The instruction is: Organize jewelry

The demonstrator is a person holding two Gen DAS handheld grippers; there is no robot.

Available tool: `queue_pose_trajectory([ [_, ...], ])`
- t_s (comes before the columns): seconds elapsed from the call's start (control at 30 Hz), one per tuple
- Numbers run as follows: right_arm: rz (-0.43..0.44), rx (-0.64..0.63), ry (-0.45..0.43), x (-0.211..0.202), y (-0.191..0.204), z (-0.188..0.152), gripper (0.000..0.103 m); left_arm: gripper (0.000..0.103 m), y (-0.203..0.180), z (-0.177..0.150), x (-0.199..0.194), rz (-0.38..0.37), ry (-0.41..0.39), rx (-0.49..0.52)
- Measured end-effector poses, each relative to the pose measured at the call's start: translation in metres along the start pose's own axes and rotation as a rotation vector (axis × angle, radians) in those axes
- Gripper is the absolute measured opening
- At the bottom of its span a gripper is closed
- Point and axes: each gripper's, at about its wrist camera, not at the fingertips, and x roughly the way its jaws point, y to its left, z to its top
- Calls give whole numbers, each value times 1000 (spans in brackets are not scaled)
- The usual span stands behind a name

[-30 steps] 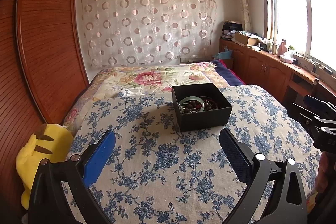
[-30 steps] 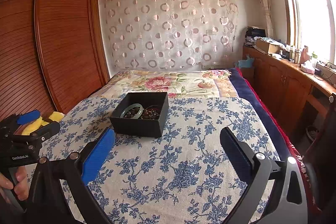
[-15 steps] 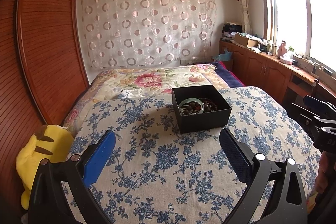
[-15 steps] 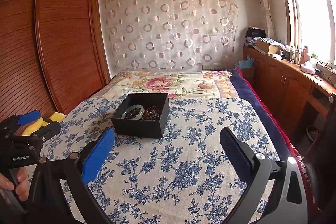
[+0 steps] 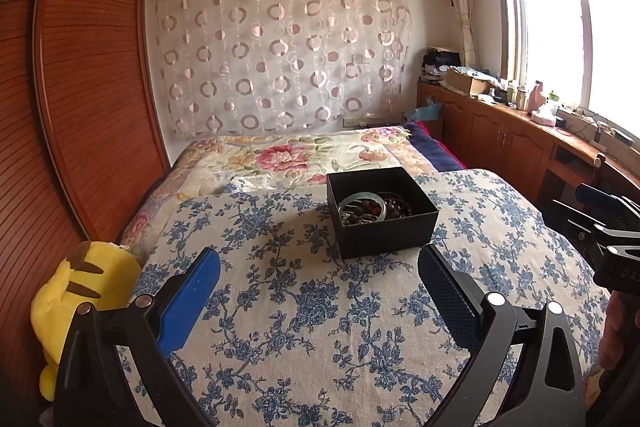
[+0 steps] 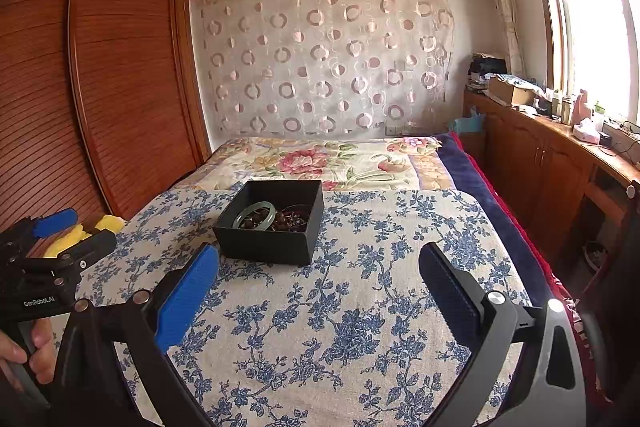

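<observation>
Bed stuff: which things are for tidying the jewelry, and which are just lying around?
For the job:
black box
pale green bangle inside it
dark beads inside it
left tool, open
right tool, open

Just lying around:
yellow plush toy
flowered quilt
cardboard box on the counter

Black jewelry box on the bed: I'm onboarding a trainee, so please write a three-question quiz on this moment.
1. True or false: the black box has its lid on.
2. Which shows inside the box: A) a pale green bangle with dark beads, B) a watch, C) nothing?
3. How do the jaws of the left gripper and right gripper stand?

Key: 1 false; 2 A; 3 both open, holding nothing.
</observation>
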Motion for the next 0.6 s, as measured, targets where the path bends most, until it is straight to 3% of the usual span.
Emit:
queue_pose_trajectory([
  [0.6,-1,-1,-4,-2,1,1,101,96,0,1,-1,0,-5,0],
])
